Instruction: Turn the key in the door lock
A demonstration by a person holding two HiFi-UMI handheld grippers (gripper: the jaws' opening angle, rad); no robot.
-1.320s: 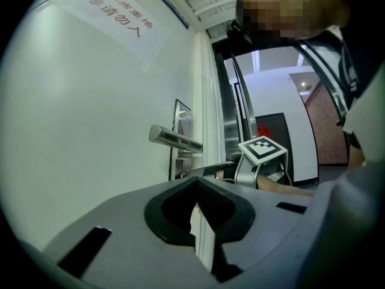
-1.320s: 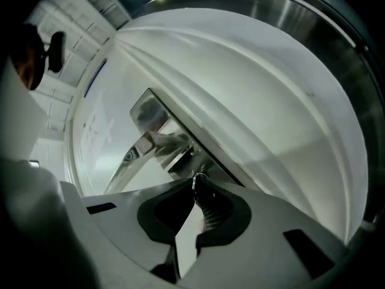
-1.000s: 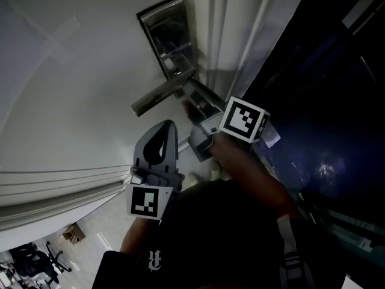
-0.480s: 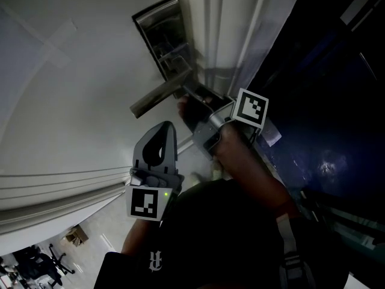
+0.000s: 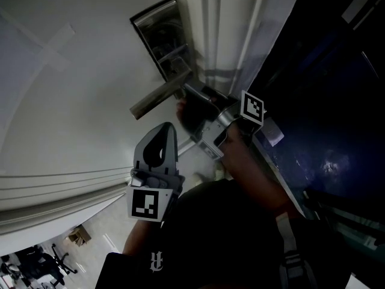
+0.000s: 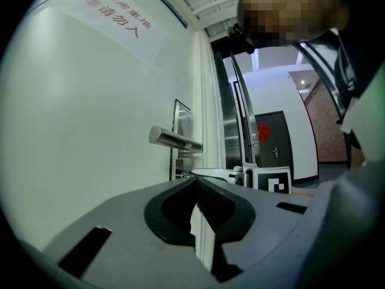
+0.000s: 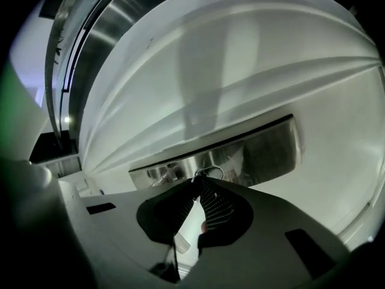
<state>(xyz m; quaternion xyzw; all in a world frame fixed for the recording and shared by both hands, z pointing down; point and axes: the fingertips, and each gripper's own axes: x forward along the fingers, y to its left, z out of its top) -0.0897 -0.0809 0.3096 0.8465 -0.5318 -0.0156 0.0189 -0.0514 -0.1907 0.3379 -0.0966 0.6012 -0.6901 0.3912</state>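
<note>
The steel lock plate point(image 5: 157, 32) is on the white door point(image 5: 72, 89), with its lever handle point(image 5: 155, 98) sticking out. My right gripper point(image 5: 187, 94) presses against the plate just under the handle, rolled so its marker cube point(image 5: 252, 109) faces right. In the right gripper view its tips point(image 7: 197, 183) are closed together at the plate point(image 7: 252, 155), shut on the key, of which only the wire ring point(image 7: 208, 172) shows. My left gripper point(image 5: 168, 126) hangs back below the handle, shut and holding nothing point(image 6: 195, 183). The keyhole is hidden.
The door edge and frame point(image 5: 231, 35) run just right of the lock, with a dark opening point(image 5: 325, 101) beyond. In the left gripper view the handle point(image 6: 173, 139) and the right gripper's cube point(image 6: 272, 179) lie ahead. An office chair point(image 5: 36, 257) stands far below left.
The right gripper has rolled about its axis at the lock; its marker cube swung right and turned edge-on. The left gripper stayed put.
</note>
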